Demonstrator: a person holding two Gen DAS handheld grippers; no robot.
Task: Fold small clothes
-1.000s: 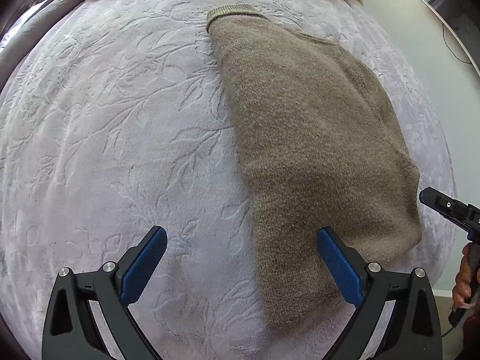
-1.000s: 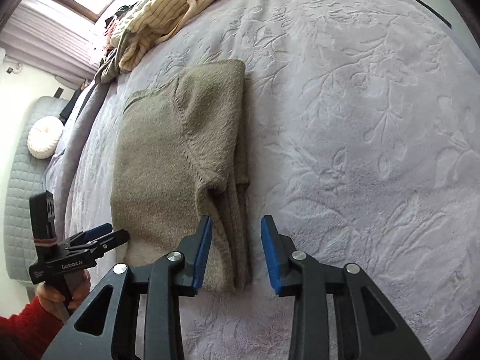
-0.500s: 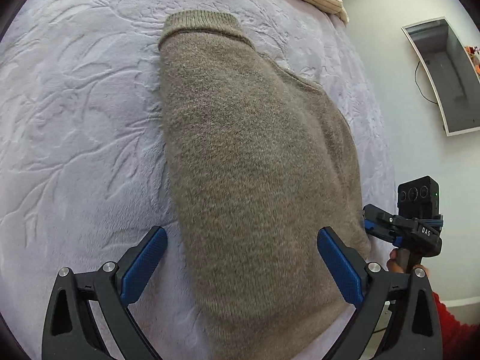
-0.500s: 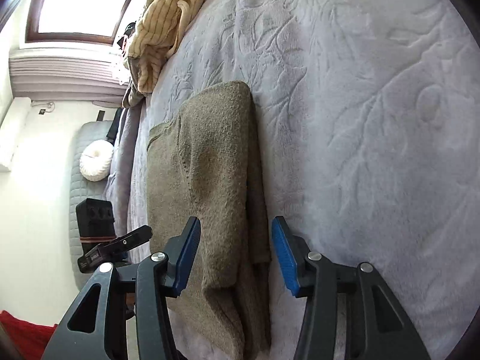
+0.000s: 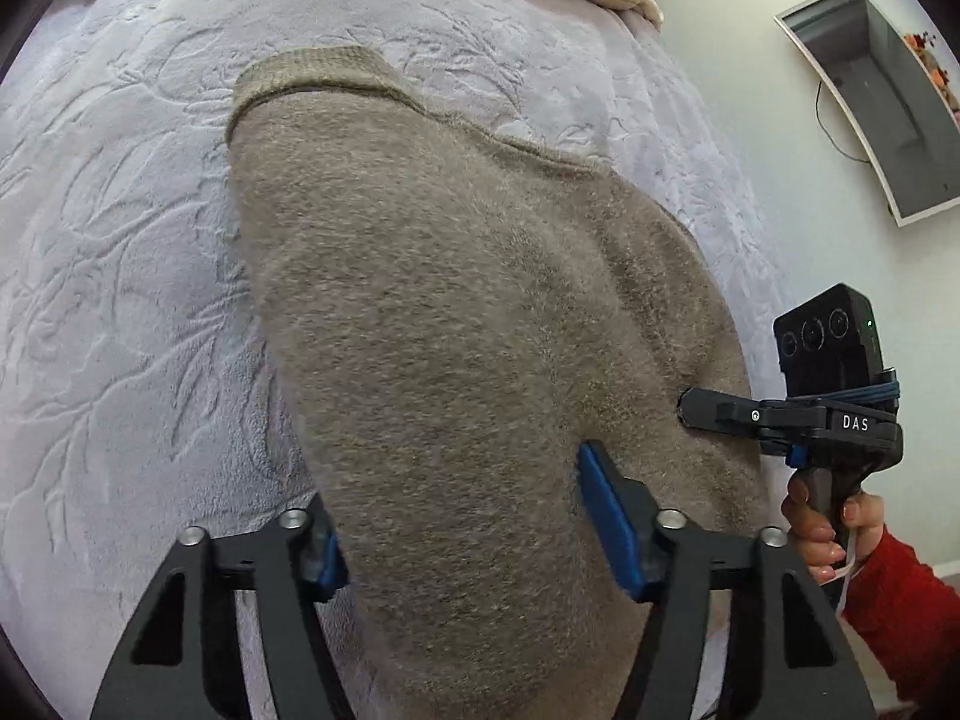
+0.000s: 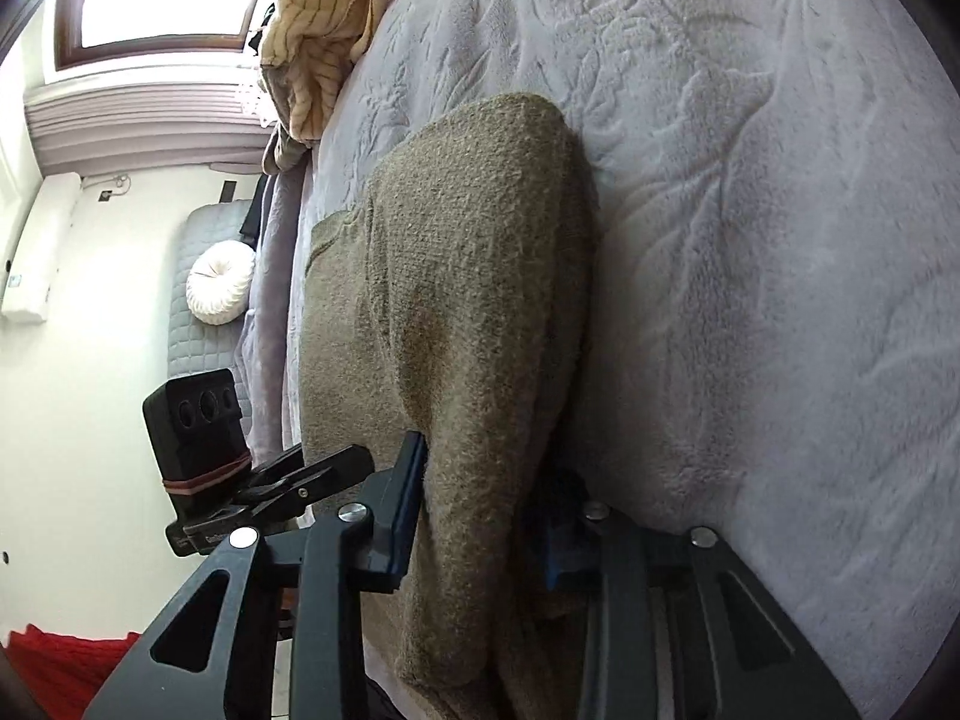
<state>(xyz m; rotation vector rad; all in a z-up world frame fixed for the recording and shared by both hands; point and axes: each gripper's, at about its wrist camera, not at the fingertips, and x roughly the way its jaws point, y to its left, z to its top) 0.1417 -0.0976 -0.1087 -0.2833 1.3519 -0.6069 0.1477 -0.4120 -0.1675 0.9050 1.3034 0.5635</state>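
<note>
Bed (image 5: 120, 300) with embossed pale cover fills both views; window and a striped cream garment (image 6: 324, 30) at the far end, well apart from the work.

Brown sweater (image 5: 456, 312) lies lengthwise on the cover, already folded into a narrow strip, collar at the far end, hem end nearest both grippers. Right wrist view shows several stacked layers at the near end.

Left gripper (image 5: 459, 534): jaws have just been closing; the knit bulges up between them and both blue pads press its sides. Clenched on the near left part of the sweater.

Right gripper (image 6: 480, 516): jaws have just been closing too; the layered right edge is bunched between the pads. Grasping the sweater. A hand (image 5: 822, 528) in a red sleeve holds its handle.

Judged step: both near corners pinched, ready to carry the hem end over toward the collar.

Notes for doing it well:
- Confirm all layers are caught on the right side; the lower ones could slip out.
- Lift both ends evenly, keep the edge taut between grippers.
- Lay down square to the collar, then release.
</note>
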